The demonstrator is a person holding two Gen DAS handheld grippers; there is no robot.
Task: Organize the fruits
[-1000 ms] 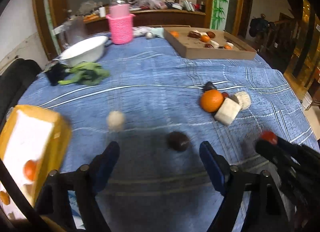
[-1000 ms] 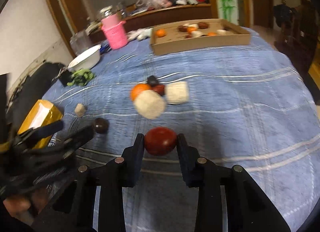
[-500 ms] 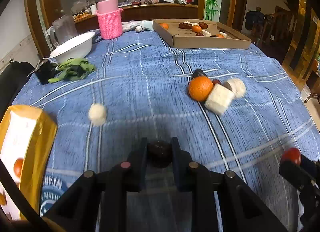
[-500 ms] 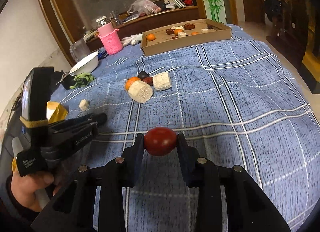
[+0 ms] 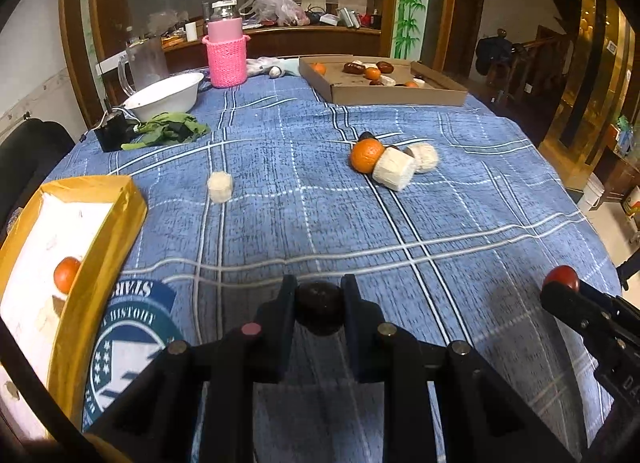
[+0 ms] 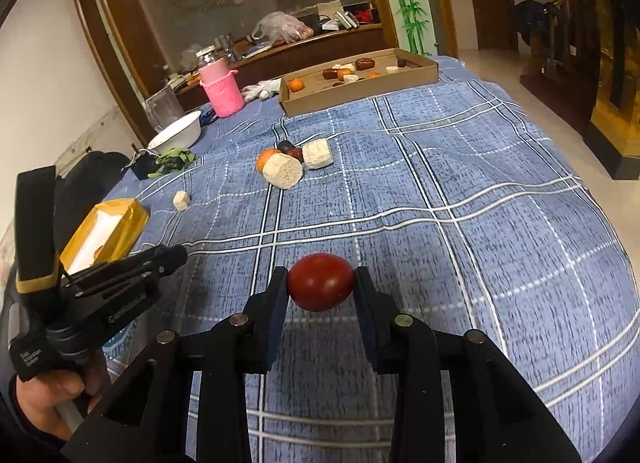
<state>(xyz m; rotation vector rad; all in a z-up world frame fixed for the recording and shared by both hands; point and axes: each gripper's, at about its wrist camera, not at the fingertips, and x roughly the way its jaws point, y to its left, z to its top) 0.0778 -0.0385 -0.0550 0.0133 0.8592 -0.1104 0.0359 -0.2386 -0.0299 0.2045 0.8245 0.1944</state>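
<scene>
The blue checked tablecloth (image 5: 304,199) lay cluttered. My left gripper (image 5: 319,305) pinched a dark fruit (image 5: 319,307), my right gripper (image 6: 321,283) a red fruit (image 6: 321,281); I judged carrying both level, grips firm, toward the cardboard tray (image 6: 360,83) wisest.

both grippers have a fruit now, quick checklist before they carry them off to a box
1. Left gripper shut on the dark fruit: ok.
2. Right gripper shut on the red fruit: ok.
3. Both fruits lifted clear of the tablecloth: cannot tell.
4. Yellow box open, room beside its orange fruit: ok.
5. Cardboard tray open, with room: ok.
6. Grippers apart from each other: ok.
</scene>
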